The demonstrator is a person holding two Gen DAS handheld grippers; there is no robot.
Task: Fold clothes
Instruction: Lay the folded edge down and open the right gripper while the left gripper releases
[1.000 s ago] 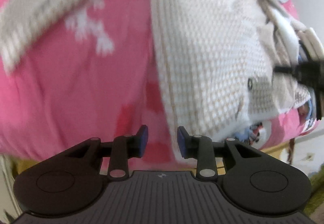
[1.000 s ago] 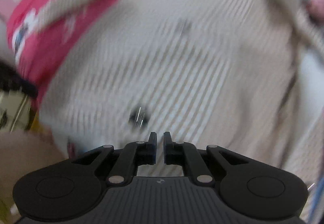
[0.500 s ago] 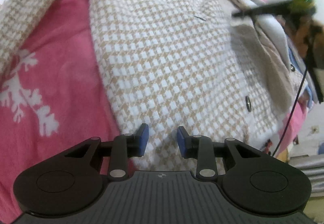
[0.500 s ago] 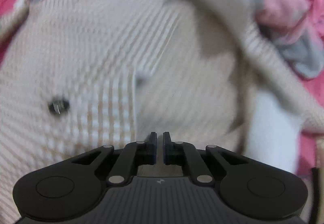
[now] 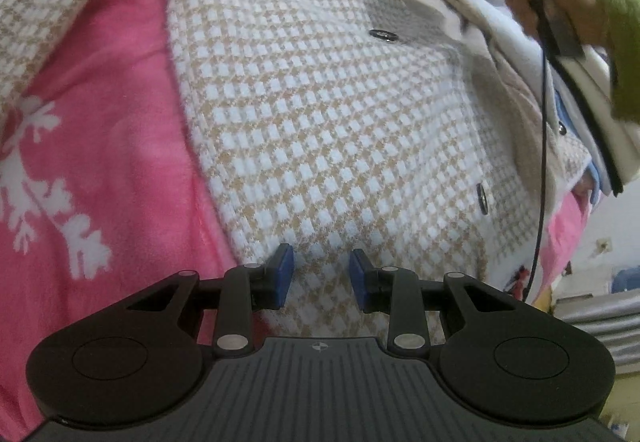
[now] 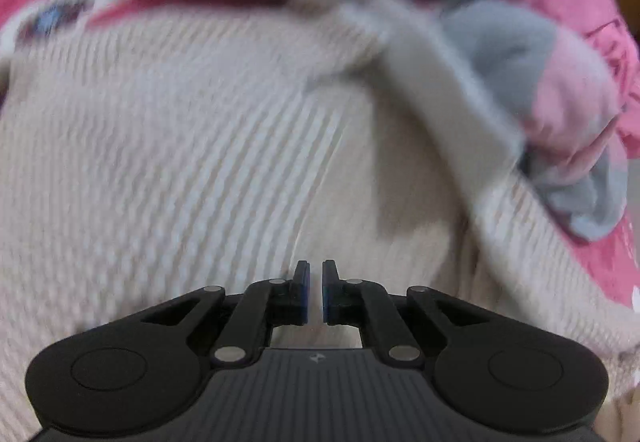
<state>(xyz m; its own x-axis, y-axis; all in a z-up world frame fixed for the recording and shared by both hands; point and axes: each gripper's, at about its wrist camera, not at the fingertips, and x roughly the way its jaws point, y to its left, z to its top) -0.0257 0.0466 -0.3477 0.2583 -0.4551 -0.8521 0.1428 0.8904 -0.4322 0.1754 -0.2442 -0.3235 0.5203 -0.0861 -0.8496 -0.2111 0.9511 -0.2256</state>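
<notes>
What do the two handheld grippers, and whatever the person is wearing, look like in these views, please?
Both the left gripper and the right gripper are matte black, with a ribbed top plate bearing a small logo, round side housings, silver pivot pins and blue pads on the fingers. In the left wrist view a thin black cable runs down, and the person wears a green sleeve.
</notes>
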